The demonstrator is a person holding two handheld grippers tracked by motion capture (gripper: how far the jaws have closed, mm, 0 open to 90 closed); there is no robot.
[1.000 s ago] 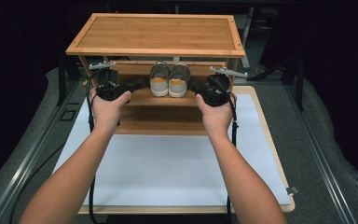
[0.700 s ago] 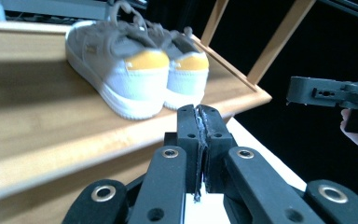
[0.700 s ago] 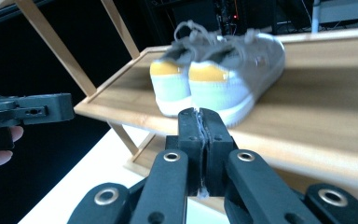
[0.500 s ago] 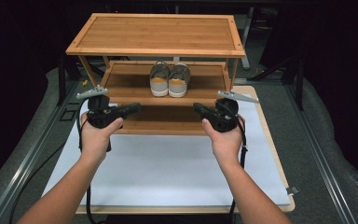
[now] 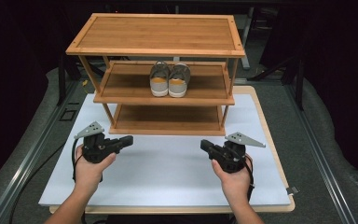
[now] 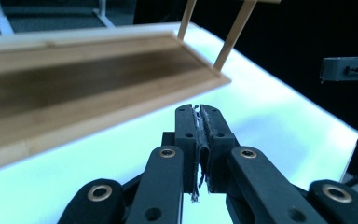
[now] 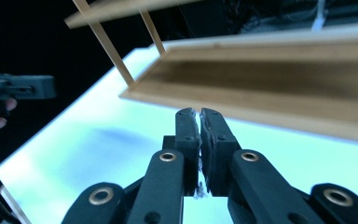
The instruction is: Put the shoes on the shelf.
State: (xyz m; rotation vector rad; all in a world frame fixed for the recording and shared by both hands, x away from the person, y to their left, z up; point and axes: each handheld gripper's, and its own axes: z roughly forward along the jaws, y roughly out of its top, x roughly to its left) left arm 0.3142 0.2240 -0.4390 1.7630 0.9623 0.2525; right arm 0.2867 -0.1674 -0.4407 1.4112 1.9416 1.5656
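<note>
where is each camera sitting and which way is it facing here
High view: above the person's side, looking forward and down at the wooden rack; both forearms, left gripper and right gripper show.
Left gripper view: rides that gripper, facing the rack's bottom shelf; shut jaws.
Right gripper view: rides that gripper, facing the same shelf; shut jaws.
All share the rack and white board.
</note>
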